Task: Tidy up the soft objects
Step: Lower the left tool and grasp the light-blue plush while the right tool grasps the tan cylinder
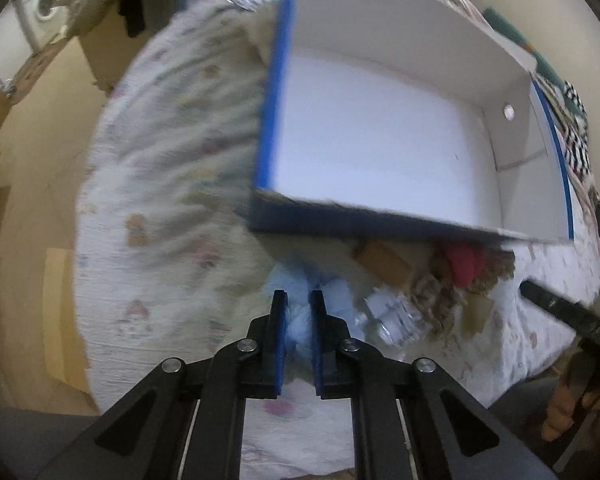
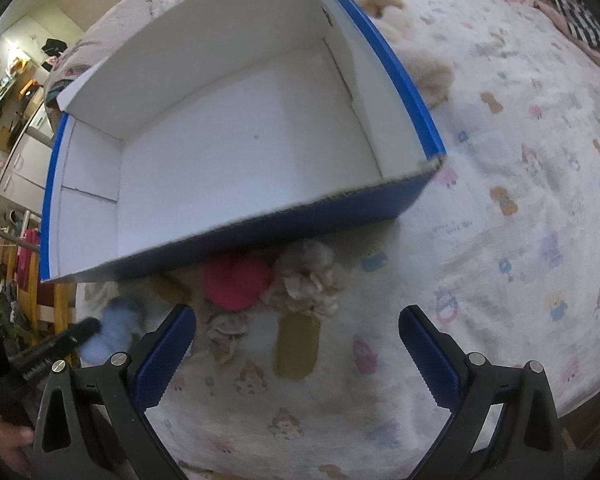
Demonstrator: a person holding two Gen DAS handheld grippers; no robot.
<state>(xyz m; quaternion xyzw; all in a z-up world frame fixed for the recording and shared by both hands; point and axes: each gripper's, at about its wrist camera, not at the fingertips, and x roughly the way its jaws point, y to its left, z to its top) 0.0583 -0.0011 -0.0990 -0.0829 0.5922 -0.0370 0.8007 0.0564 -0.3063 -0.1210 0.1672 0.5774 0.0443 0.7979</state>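
My left gripper (image 1: 299,300) is shut on a fluffy light-blue soft toy (image 1: 300,326) that bulges between and around its blue pads, on the printed bed sheet. The same blue toy (image 2: 114,330) shows in the right wrist view with the left gripper's black finger against it. My right gripper (image 2: 298,326) stands open above the sheet, nothing between its fingers. Ahead of it lie a red soft object (image 2: 236,282), a beige curly plush (image 2: 310,280) and a tan flat piece (image 2: 296,346). A blue box (image 2: 236,224) with an empty white inside sits just behind them.
A crinkled clear plastic wrapper (image 1: 396,316) and a brown block (image 1: 384,266) lie beside the blue toy. A cream plush (image 2: 424,66) rests behind the box. The bed edge and floor (image 1: 32,200) drop off to the left. A hand (image 1: 568,408) holds the right gripper.
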